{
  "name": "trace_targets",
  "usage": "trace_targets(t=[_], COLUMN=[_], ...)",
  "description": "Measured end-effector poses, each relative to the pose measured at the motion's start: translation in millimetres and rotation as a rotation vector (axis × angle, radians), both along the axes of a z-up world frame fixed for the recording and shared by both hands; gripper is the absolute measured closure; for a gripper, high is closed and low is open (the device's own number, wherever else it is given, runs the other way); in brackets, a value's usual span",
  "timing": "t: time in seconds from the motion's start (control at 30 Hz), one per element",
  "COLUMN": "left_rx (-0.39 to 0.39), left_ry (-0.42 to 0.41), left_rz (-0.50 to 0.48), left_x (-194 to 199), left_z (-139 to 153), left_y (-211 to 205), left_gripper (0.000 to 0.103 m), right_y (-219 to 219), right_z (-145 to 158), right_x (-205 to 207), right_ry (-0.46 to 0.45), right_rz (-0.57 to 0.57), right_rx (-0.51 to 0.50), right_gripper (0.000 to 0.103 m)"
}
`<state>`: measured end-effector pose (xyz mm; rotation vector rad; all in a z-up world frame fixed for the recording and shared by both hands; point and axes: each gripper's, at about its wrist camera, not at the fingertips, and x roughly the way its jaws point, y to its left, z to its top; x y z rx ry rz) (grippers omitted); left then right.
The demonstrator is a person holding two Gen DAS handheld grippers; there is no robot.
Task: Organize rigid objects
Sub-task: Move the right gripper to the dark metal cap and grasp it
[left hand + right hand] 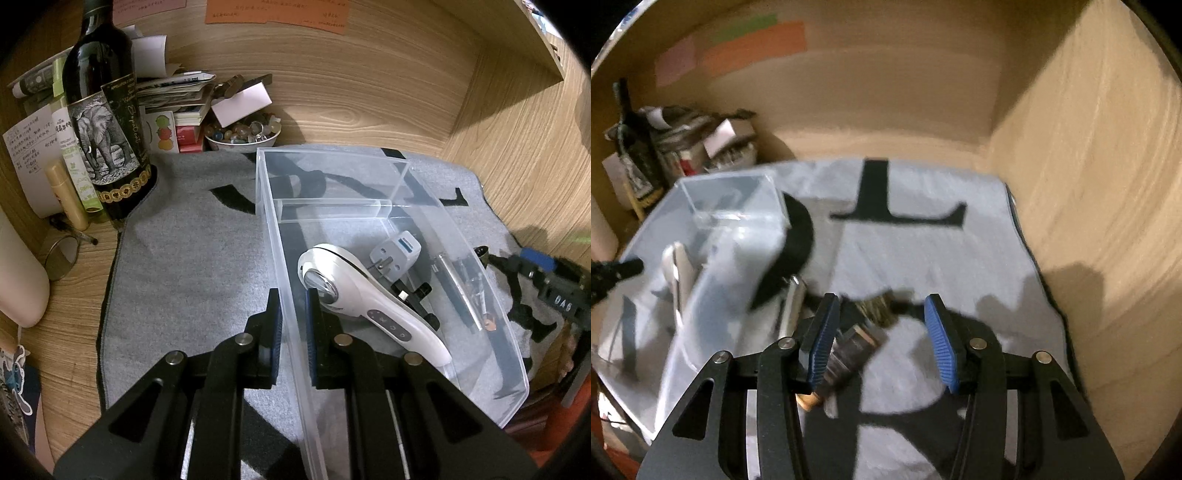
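L gripper is clamping the clear bin wall w/ white massager inside; R gripper is hanging spread wide over a brush on the grey mat.

- Setting: a home desk alcove, enclosed by light wood-grain panels at the back and on the right.
- Orange paper notes with handwriting stuck to the back panel.
- Dark glass wine bottle with an elephant label standing at the back left corner.
- Untidy stack of books and papers beside it.
- White bowl of polished stones next to the stack.
- Grey fabric mat with black letters covering the desk surface.
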<state>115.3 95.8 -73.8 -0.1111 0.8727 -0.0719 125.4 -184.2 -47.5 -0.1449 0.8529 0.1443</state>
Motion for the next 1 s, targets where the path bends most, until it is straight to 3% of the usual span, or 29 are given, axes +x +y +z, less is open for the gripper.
trace_targets(t=[0.3, 0.67, 0.83, 0.93, 1.0], left_rx=[0.0, -0.002, -0.005, -0.005, -0.004], left_ry=[-0.001, -0.002, -0.002, -0.002, -0.001], left_rz=[0.0, -0.002, -0.002, -0.002, -0.003], left_x=[0.1, 0.2, 0.3, 0.3, 0.3], left_z=[-0.1, -0.3, -0.5, -0.7, -1.3], left_y=[-0.4, -0.6, -0.5, -0.5, -0.2], left_gripper=[0.093, 0.093, 0.093, 0.093, 0.093], right_y=[-18.1, 4.2, 11.5, 9.0, 8.0], right_z=[-32.7, -26.7, -38.5, -44.1, -43.6], right_x=[-7.2, 20.2, 37.8, 43.0, 42.1], right_ry=[0.113, 0.086, 0.129, 0.15, 0.146], right_rz=[-0.057, 0.012, 0.026, 0.013, 0.009], right_rx=[-0.008, -0.002, 0.015, 0.039, 0.048], right_gripper=[0.058, 0.058, 0.058, 0.074, 0.074])
